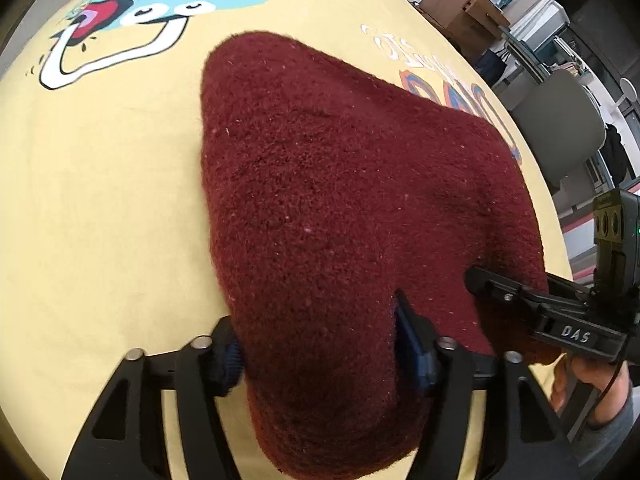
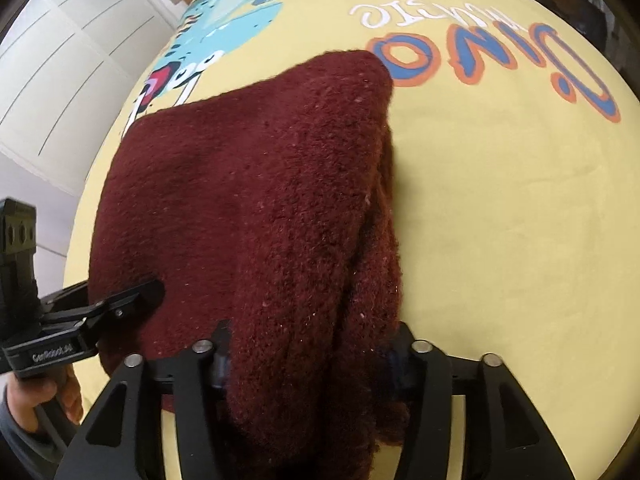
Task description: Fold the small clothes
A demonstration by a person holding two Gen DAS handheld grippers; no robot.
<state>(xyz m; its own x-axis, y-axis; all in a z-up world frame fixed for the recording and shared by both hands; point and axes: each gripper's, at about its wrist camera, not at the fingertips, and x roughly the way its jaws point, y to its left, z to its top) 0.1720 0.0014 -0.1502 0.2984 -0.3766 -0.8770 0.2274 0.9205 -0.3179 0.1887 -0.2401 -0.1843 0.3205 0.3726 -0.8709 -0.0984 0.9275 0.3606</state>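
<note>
Well — fuzzy maroon knit garment (image 1: 340,208) (folded) on smooth yellow sheet (image 1: 100,200).

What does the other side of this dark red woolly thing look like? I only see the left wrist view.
Observer: In the right wrist view, the maroon garment shows stacked layers along its right edge, so it is already folded over.
Operator: Who holds the gripper I'm looking through?
Observer: A hand grips the handle of the left gripper, at that view's left edge.
Operator: Anything beyond the cloth underneath?
Observer: A white panelled wall stands past the yellow sheet.
</note>
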